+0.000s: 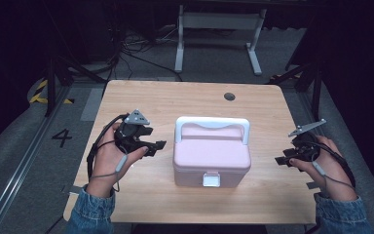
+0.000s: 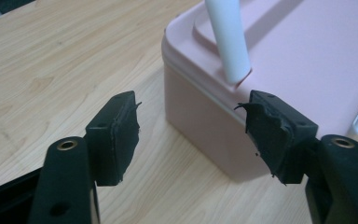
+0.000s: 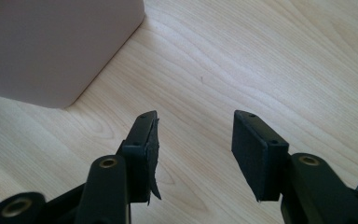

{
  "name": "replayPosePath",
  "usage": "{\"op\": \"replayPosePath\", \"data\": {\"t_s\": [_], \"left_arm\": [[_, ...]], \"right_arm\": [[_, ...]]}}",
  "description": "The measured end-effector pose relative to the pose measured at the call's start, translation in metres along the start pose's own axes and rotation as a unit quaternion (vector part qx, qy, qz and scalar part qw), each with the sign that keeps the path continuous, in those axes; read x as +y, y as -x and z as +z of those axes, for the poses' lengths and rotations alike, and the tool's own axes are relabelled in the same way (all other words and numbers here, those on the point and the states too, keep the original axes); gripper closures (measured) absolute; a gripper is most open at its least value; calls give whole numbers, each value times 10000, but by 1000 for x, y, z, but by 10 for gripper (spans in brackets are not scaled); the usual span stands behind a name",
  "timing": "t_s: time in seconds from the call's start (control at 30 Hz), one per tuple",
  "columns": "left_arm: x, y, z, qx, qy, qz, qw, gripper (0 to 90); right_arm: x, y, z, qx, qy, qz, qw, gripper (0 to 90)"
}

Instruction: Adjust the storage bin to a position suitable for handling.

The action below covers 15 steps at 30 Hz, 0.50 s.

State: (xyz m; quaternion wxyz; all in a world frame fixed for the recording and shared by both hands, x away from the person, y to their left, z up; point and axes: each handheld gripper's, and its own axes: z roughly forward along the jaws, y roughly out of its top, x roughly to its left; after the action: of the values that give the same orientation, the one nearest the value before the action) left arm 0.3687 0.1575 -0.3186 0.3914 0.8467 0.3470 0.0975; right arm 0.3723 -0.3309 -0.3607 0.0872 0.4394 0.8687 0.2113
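Box: pink lidded box (image 1: pixel 211 157) is sitting mid-table (image 1: pixel 175 97), white handle (image 1: pixel 212 124) raised.
Left gripper (image 1: pixel 157 145): hovering beside it, jaws spread, pinching nothing.
Right gripper (image 1: pixel 279 160): likewise gaping, empty.

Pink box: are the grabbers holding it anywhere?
No. The pink box sits free on the table. The left gripper and right gripper are both open and empty.

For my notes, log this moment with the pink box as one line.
pink box: lid shut, handle up | left gripper: open, beside box | right gripper: open, beside box | table: box centred
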Motion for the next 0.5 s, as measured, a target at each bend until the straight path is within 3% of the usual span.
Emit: {"op": "replayPosePath", "data": {"t_s": [0.1, 0.23, 0.37, 0.47, 0.5], "left_arm": [[4, -1, 6, -210, 111, -89, 9997, 315], [10, -2, 15, -182, 229, -95, 9995, 300], [15, 0, 26, -304, 339, -50, 9989, 293], [17, 2, 31, -186, 477, 13, 9987, 275], [18, 4, 34, -46, 682, -2, 9977, 264]], "right_arm": [[-5, -1, -1, -5, 12, 30, 10000, 524], [-12, 0, -3, -70, 50, 99, 9999, 525], [-15, -5, -2, -168, 122, 45, 9998, 525], [-16, -9, -3, -123, 207, 28, 9997, 525], [-17, -10, -3, -128, 228, 38, 9997, 525]]}}
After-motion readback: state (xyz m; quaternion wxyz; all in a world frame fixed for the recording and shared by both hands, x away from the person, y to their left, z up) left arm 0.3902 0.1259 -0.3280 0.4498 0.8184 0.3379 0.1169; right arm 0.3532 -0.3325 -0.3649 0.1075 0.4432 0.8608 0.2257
